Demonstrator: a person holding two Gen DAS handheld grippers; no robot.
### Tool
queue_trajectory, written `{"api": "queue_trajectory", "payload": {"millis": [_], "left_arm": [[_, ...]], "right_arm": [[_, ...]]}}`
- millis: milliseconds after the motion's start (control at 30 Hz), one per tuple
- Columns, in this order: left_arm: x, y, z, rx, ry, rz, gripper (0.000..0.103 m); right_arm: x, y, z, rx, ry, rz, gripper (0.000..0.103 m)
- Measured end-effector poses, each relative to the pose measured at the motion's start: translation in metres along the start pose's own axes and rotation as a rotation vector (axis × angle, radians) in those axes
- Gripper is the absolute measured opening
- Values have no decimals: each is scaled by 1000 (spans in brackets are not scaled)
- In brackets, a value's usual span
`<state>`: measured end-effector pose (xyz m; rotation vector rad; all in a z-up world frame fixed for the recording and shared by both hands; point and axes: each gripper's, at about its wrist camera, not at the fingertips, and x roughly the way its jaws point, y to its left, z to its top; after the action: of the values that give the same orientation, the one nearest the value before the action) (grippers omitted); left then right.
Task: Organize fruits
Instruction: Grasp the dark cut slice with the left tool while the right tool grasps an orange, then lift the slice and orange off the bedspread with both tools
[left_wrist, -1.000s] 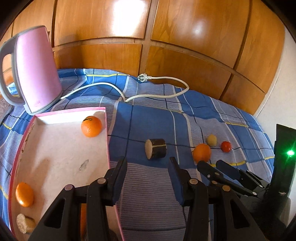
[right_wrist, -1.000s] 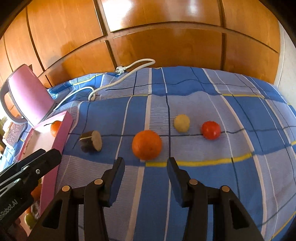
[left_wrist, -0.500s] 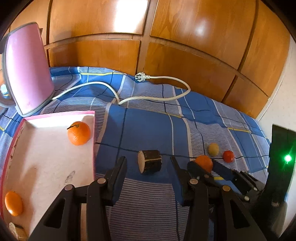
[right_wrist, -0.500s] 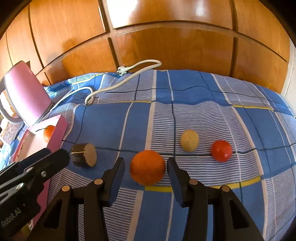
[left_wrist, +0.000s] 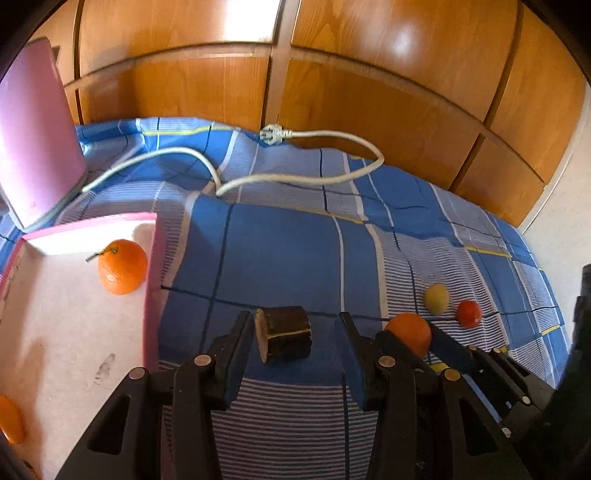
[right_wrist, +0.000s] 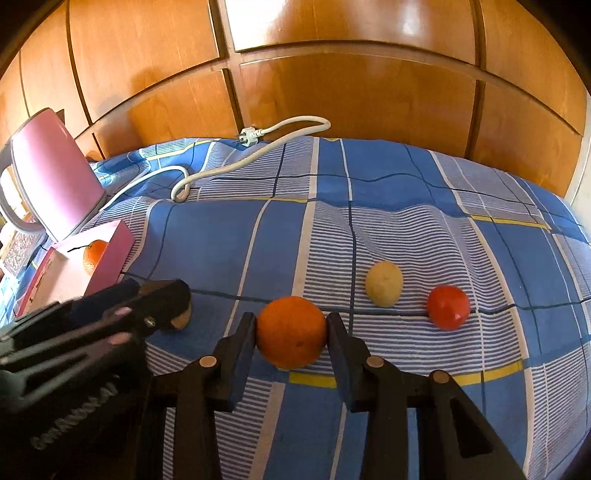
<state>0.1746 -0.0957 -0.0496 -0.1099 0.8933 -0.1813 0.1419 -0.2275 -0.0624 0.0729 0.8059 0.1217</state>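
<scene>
My right tool has just been closing and now clenches the orange, lower centre; my left tool stands released around the log slice.

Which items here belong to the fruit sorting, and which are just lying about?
Job:
- round orange between right gripper pads
- pale yellow fruit
- red tomato
- stemmed orange
- pink-rimmed tray

Lying about:
- pink kettle
- white power cord
- dark bark-covered log piece, uncertain
</scene>
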Motion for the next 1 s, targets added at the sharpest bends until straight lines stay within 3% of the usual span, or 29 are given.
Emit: {"api": "queue_trajectory", "payload": {"millis": [133, 567, 1000], "left_arm": [[3, 6, -1, -25, -4, 6, 29], [-16, 4, -16, 3, -24, 18, 28], [-49, -10, -58, 53, -23, 5, 28]], "right_arm": [[3, 1, 0, -7, 8, -5, 39], [-12, 2, -12, -14, 15, -13, 39], [-51, -11, -46, 18, 14, -45, 39]]}}
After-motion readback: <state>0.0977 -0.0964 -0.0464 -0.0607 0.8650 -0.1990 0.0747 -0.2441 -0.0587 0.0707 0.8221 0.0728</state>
